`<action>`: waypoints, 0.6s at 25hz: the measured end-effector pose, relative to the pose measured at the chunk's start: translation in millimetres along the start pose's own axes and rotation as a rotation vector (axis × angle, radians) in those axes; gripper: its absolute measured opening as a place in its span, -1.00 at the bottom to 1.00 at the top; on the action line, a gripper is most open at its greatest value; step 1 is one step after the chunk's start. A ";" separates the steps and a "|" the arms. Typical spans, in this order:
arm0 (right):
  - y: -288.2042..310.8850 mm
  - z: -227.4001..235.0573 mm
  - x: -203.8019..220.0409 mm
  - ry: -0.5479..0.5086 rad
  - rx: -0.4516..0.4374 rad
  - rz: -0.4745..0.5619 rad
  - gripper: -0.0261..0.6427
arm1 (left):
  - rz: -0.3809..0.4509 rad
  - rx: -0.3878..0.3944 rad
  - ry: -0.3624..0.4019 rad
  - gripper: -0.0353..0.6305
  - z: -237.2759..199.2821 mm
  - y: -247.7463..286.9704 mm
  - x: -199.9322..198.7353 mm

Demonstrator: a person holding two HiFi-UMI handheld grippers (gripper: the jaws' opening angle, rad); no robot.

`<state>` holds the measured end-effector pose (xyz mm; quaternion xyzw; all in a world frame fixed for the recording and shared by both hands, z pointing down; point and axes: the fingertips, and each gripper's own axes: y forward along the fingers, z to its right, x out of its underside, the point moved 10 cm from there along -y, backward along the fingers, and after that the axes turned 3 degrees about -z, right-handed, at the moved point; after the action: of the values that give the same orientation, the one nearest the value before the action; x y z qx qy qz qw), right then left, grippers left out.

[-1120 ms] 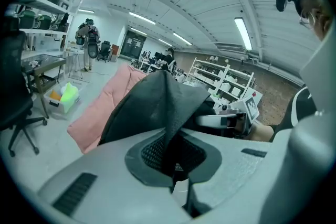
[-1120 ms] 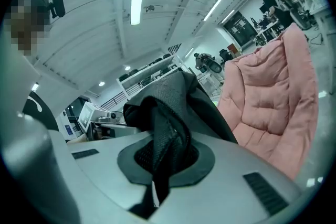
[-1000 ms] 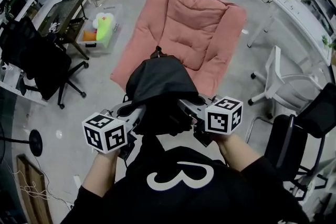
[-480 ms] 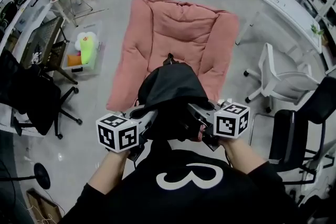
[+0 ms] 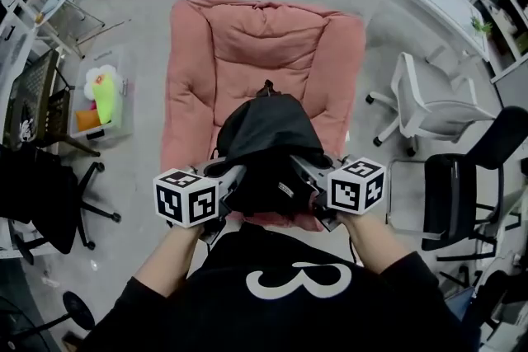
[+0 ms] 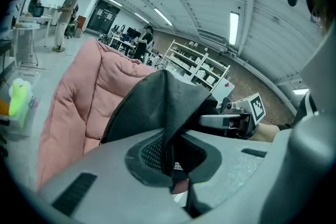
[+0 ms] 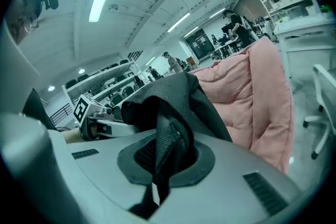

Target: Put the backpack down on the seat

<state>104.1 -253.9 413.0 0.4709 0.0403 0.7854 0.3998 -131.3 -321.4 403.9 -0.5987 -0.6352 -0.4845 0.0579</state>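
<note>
A black backpack (image 5: pixel 266 136) hangs between my two grippers over the front part of the pink cushioned seat (image 5: pixel 264 53). My left gripper (image 5: pixel 233 177) is shut on the backpack's fabric at its left side; the pinched black fold (image 6: pixel 167 136) runs between the jaws in the left gripper view. My right gripper (image 5: pixel 304 175) is shut on a mesh strap of the backpack (image 7: pixel 167 152) at its right side. The pink seat (image 6: pixel 89 92) fills the left of the left gripper view, and the same seat (image 7: pixel 257 92) rises at the right of the right gripper view.
A white chair (image 5: pixel 421 107) and a black chair (image 5: pixel 462 194) stand right of the seat. At the left are a clear bin with toys (image 5: pixel 97 95), a dark table (image 5: pixel 33 95) and a black office chair (image 5: pixel 41 194). People stand at the far end of the room.
I have moved closer to the pink seat; it now lies straight ahead and the backpack hangs over its front part. Both grippers still grip the backpack.
</note>
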 end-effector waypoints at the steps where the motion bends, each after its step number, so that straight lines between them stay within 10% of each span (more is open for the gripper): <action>1: 6.5 4.6 -2.4 0.006 0.013 0.002 -0.89 | -0.004 0.003 0.005 -0.86 -8.2 5.4 -4.0; 15: 90.6 58.4 -12.9 0.054 0.151 0.011 -0.89 | -0.088 0.029 0.092 -0.86 -105.7 64.1 -38.5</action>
<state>98.8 -342.1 476.0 0.4784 0.1075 0.7948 0.3576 -121.9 -432.9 469.1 -0.5464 -0.6645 -0.5044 0.0740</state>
